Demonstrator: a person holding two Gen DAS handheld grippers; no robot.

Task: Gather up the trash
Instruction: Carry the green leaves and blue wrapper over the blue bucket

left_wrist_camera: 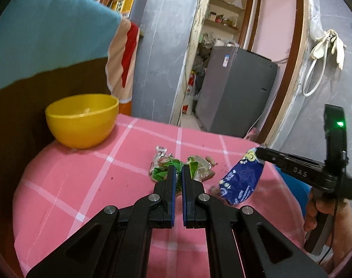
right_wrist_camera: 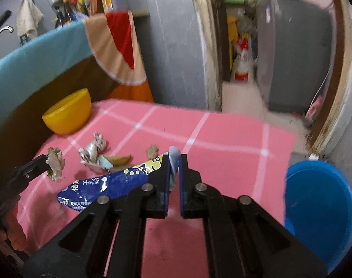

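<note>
My left gripper [left_wrist_camera: 178, 168] is shut on a crumpled green wrapper [left_wrist_camera: 163, 170]; in the right wrist view it [right_wrist_camera: 46, 159] holds the wrapper [right_wrist_camera: 55, 165] just above the pink cloth. My right gripper [right_wrist_camera: 174, 159] is shut on a blue foil packet [right_wrist_camera: 106, 185], which hangs off it to the left; the packet also shows in the left wrist view [left_wrist_camera: 239, 180], lifted off the table. More crumpled wrappers [right_wrist_camera: 92, 150] and peel scraps [right_wrist_camera: 121, 159] lie on the table between the grippers.
A yellow bowl [left_wrist_camera: 82, 118] stands at the table's far left corner. A blue bucket [right_wrist_camera: 319, 210] sits on the floor off the table's right edge. The pink checked tablecloth [left_wrist_camera: 83, 173] covers the table. A grey cabinet [left_wrist_camera: 236, 92] stands beyond.
</note>
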